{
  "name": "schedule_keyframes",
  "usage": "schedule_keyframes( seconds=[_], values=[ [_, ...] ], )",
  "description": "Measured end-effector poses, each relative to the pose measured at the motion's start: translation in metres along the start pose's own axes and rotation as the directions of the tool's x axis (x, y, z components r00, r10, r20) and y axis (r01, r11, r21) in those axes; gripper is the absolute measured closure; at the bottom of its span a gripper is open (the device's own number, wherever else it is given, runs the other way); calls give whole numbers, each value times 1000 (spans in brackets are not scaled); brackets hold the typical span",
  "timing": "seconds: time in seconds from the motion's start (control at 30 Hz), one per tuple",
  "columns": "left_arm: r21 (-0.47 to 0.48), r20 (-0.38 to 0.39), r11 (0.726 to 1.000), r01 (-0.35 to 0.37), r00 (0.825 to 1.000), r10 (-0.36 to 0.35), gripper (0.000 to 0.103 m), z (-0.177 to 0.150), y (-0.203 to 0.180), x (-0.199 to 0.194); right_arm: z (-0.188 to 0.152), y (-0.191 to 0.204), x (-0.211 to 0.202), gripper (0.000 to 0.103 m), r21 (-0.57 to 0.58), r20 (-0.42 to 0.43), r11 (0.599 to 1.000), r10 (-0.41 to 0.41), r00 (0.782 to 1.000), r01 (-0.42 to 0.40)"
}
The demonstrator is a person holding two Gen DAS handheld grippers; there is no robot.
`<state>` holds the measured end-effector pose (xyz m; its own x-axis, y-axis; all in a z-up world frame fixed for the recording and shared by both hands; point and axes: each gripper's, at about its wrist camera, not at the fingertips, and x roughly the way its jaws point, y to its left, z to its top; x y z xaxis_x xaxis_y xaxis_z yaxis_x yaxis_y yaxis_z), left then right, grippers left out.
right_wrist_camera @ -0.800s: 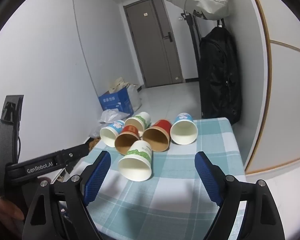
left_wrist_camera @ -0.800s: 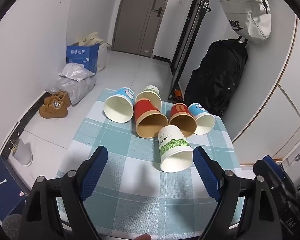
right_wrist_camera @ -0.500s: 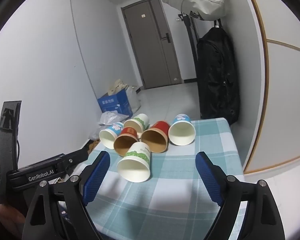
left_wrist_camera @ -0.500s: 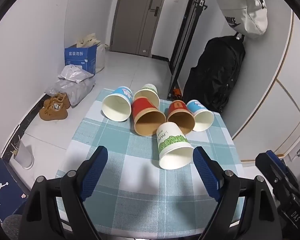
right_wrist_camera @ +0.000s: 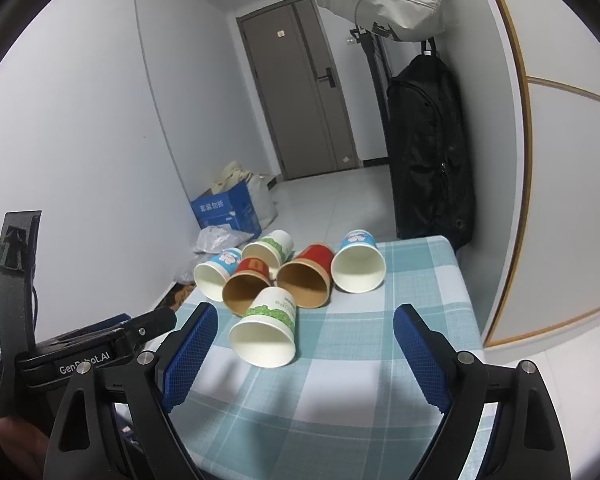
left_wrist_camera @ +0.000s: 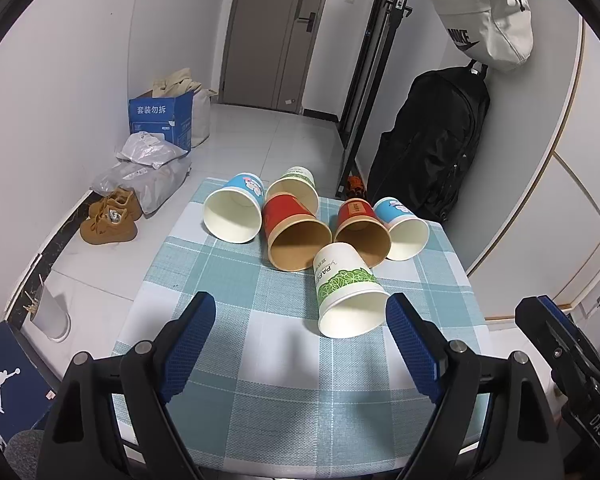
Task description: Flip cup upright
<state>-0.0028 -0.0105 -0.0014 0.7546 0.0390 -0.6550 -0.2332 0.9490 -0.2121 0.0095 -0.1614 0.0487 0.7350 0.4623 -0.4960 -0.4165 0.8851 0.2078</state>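
Several paper cups lie on their sides on a teal checked tablecloth (left_wrist_camera: 260, 380), mouths toward me. Nearest is a white cup with a green leaf band (left_wrist_camera: 346, 292), also in the right wrist view (right_wrist_camera: 268, 330). Behind it lie two red cups (left_wrist_camera: 290, 232) (left_wrist_camera: 362, 226), two blue-topped white cups (left_wrist_camera: 234, 212) (left_wrist_camera: 402, 226) and another green-banded cup (left_wrist_camera: 296, 182). My left gripper (left_wrist_camera: 300, 340) is open and empty, a little short of the nearest cup. My right gripper (right_wrist_camera: 304, 354) is open and empty, with that cup just ahead between the finger lines.
The table (right_wrist_camera: 432, 280) is small, with edges close on all sides. A black backpack (left_wrist_camera: 432, 152) and a white bag (left_wrist_camera: 488, 20) hang on the wall at right. A blue box (left_wrist_camera: 160, 120), plastic bags and brown shoes (left_wrist_camera: 110, 220) lie on the floor at left.
Both grippers have pulled back and risen slightly, so the cups sit a little farther off. The cups have not moved. Both grippers stay open.
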Motion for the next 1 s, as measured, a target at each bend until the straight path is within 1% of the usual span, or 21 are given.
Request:
schedule_keyframes(
  seconds=[0.7,1.0],
  values=[
    [48,18,999,-18,1000,17,19,-2,-6,-3,-1,-2,0,13,6,-3,1000,-4,1000,4],
    [58,22,998,-10,1000,9,19,-2,-7,-4,-2,-4,-1,13,10,-8,1000,-2,1000,2]
  ],
)
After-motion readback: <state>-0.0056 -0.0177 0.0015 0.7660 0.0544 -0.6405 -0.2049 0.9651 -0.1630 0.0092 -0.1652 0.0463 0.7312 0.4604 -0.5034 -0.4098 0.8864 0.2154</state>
